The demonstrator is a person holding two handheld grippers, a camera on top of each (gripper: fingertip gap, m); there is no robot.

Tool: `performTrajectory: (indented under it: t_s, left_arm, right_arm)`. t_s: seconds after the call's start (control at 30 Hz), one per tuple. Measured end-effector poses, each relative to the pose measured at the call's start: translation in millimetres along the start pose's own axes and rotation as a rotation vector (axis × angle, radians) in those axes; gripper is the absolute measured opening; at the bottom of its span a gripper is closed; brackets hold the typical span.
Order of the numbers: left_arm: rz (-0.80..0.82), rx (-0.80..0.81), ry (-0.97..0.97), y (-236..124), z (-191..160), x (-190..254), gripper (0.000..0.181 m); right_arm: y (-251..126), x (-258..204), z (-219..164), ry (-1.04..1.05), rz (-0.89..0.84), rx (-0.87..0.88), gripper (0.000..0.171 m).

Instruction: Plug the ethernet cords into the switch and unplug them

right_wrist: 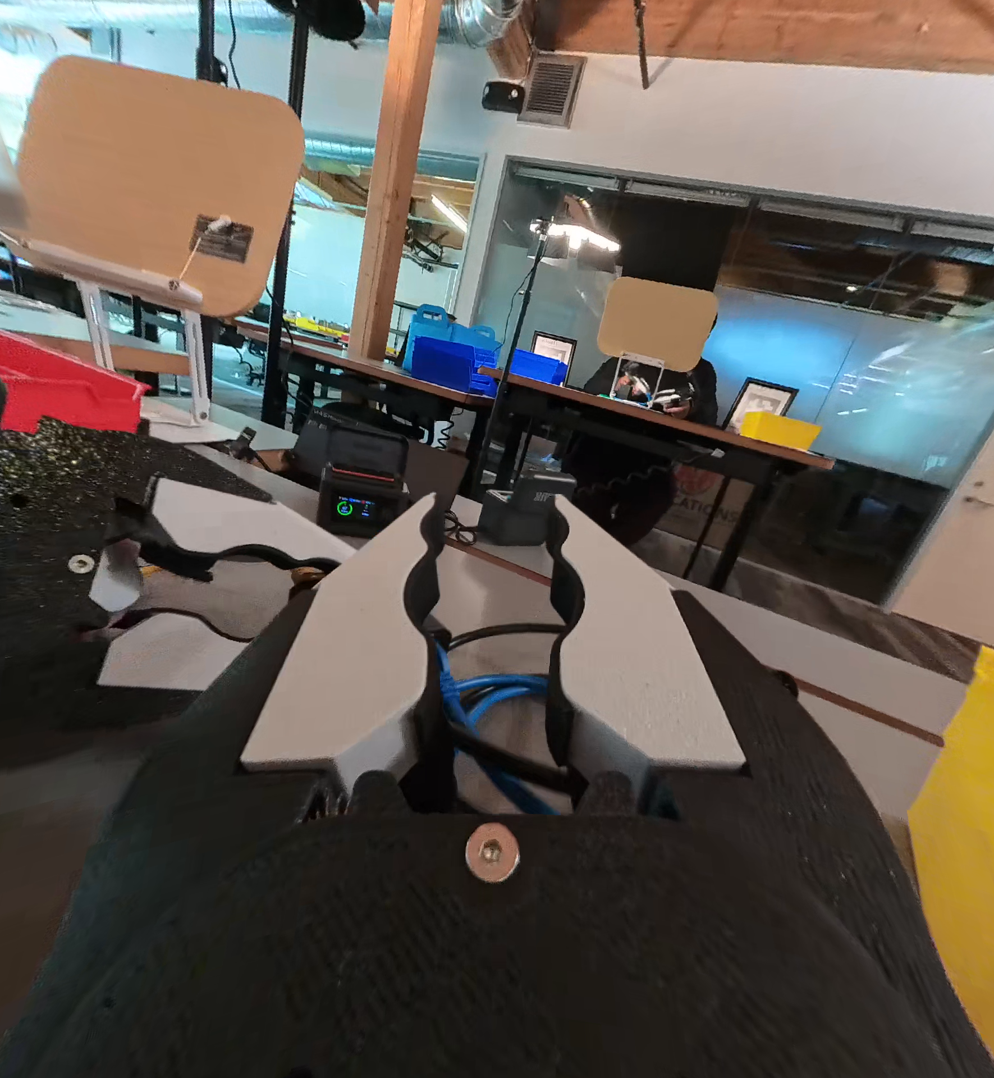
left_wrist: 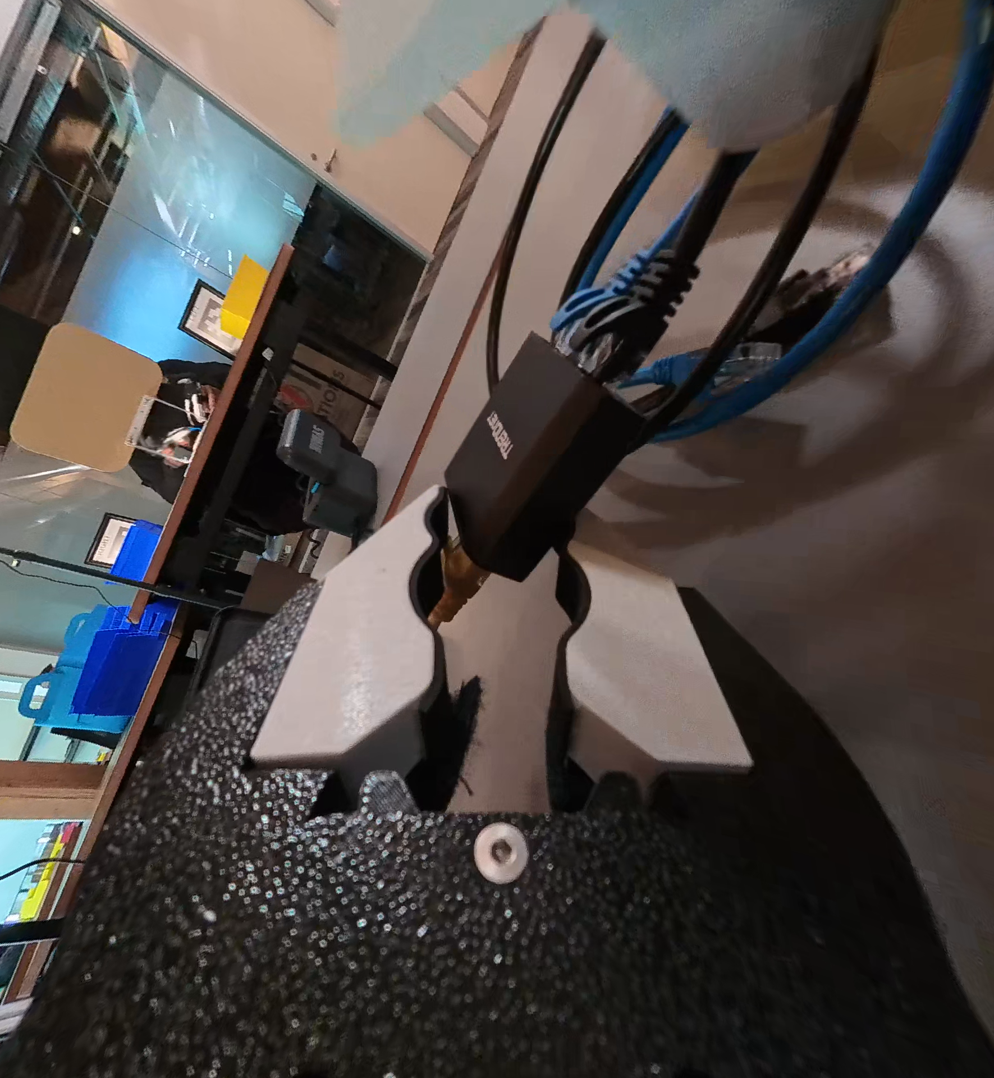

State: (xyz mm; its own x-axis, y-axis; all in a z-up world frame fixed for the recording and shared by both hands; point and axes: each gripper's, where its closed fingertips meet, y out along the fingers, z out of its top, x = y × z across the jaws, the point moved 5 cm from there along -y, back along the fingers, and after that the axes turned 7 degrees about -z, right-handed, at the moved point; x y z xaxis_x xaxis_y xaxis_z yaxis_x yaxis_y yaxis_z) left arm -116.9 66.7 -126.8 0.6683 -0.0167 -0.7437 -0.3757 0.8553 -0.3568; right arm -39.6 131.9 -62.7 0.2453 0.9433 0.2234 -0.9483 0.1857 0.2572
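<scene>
In the left wrist view, my left gripper is turned on its side and shut on the near end of the black switch. A blue plug and a black plug sit in the switch's far end. A loose blue plug with a clear tip lies beyond it, inside the blue cord's loop. A brass connector shows under the switch. My right gripper is open and empty above the blue cord and a black cord on the table. The left gripper's fingers show at its left.
A yellow bin stands close on the right and a red bin on the left. A small power station and a grey charger sit at the table's far edge. A person sits at a far table with blue bins. One gripper's finger ends stand about 10 cm off the other's.
</scene>
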Motion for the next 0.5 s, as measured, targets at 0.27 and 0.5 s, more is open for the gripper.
performTrajectory:
  t_s: [0.27, 0.5]
  left_arm:
    - [-0.128, -0.023, -0.145, 4, -7, 4, 0.031]
    - [-0.098, -0.07, -0.152, 4, -19, -3, 0.031]
  right_arm:
    - [-10, -14, -21, -0.236, 0.122, -0.194, 0.035]
    - [-15, -31, -43, -0.634, 0.239, -0.291, 0.028]
